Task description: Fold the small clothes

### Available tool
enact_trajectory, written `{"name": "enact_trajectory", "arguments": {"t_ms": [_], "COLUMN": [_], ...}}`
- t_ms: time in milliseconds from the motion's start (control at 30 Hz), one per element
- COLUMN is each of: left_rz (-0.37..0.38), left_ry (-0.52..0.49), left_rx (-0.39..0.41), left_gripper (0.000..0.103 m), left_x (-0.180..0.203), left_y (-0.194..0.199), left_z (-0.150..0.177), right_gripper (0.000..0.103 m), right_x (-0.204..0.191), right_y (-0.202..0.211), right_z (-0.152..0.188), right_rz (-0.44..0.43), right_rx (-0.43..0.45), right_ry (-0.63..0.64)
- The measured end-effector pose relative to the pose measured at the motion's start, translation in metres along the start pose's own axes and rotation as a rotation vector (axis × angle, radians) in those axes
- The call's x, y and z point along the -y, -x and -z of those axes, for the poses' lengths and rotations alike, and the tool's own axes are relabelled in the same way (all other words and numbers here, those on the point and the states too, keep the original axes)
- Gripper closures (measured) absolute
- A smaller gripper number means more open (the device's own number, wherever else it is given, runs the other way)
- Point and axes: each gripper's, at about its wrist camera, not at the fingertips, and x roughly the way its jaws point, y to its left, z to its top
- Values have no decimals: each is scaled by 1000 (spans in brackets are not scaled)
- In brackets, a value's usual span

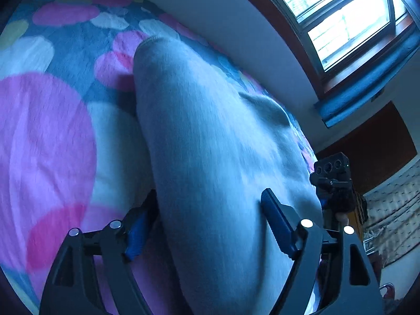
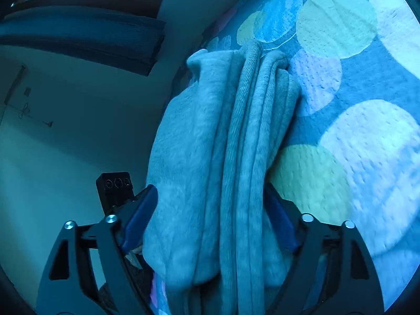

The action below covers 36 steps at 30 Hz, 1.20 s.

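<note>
Pale grey fleece fills the left wrist view: a small folded garment (image 1: 210, 144) lies on a plush blanket (image 1: 47, 131) printed with pink, white and yellow dots, near a wall with a window (image 1: 349, 18) above. The left gripper (image 1: 207, 223) straddles the near end of the bundle; its blue-padded fingers (image 1: 278, 220) stand wide apart, one at each flank of the cloth, and I cannot see either pad pressing in. At the right edge, the right gripper's camera block shows, close by.

From the right wrist, the same garment (image 2: 223, 144) shows its side, several layers stacked with their rounded fold edges running away from the camera, resting on the dotted blanket (image 2: 367, 131). The right gripper (image 2: 210, 218) also has its fingers (image 2: 139, 215) spread, the cloth sitting loosely between them rather than clamped.

By the look of the layered edges, the folding of this piece is largely done and it has been set down. What seems left is to draw both grippers clear, perhaps tidy the stack, and take any further clothes, none of which are in view.
</note>
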Motion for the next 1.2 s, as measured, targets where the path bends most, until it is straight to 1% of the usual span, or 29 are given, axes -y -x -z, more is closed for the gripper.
{"name": "enact_trajectory", "arguments": {"t_ms": [100, 233, 267, 333, 400, 467, 500, 533, 600, 633, 667, 700, 767, 800, 867, 1000, 1133, 1200], "left_rz": [16, 51, 45, 31, 30, 38, 37, 36, 17, 12, 4, -2, -7, -6, 0, 9, 29, 25], "left_ry": [7, 14, 5, -18, -14, -16, -22, -23, -14, -11, -8, -6, -5, -8, -11, -19, -28, -34], "left_rx": [-14, -58, -55, -41, -37, -50, -58, -64, -76, -76, -74, -75, -72, -66, -52, -49, -72, -82], "left_gripper": [22, 21, 21, 21, 21, 22, 23, 29, 34, 39, 45, 49, 64, 67, 72, 74, 74, 74], "left_x": [2, 4, 5, 8, 9, 12, 13, 13, 14, 14, 14, 14, 17, 19, 26, 37, 44, 48], "left_y": [8, 10, 10, 12, 10, 7, 6, 5, 1, 0, -1, 1, 4, 8, 17, 30, 42, 47], "left_z": [21, 43, 47, 51, 48, 46, 45, 46, 44, 43, 43, 44, 42, 42, 39, 42, 61, 76], "right_gripper": [15, 12, 12, 12, 12, 12, 12, 12, 20, 40, 53, 57, 67, 69, 73, 75, 75, 75], "right_x": [4, -2, -3, -5, -13, -19, -21, -28, -32, -31, -30, -26, -24, -24, -24, -25, -23, -21], "right_y": [19, 27, 29, 30, 24, 18, 16, 9, 5, 2, -2, -3, -1, 1, 9, 23, 37, 40], "right_z": [15, 39, 44, 50, 54, 58, 61, 55, 52, 52, 54, 55, 55, 56, 58, 67, 93, 109], "right_rz": [29, 31, 39, 56, 69, 82, 104, 119, 139, 149, 149, 145, 119, 84, 55, 14, -36, -38], "right_rx": [-1, 0, -2, 0, 3, -25, -34, -39, -45, -58, -70, -74, -77, -70, -58, -45, -50, -63], "right_ry": [24, 42, 56, 75, 89, 113, 133, 145, 154, 144, 128, 115, 88, 61, 43, 9, -28, -37]}}
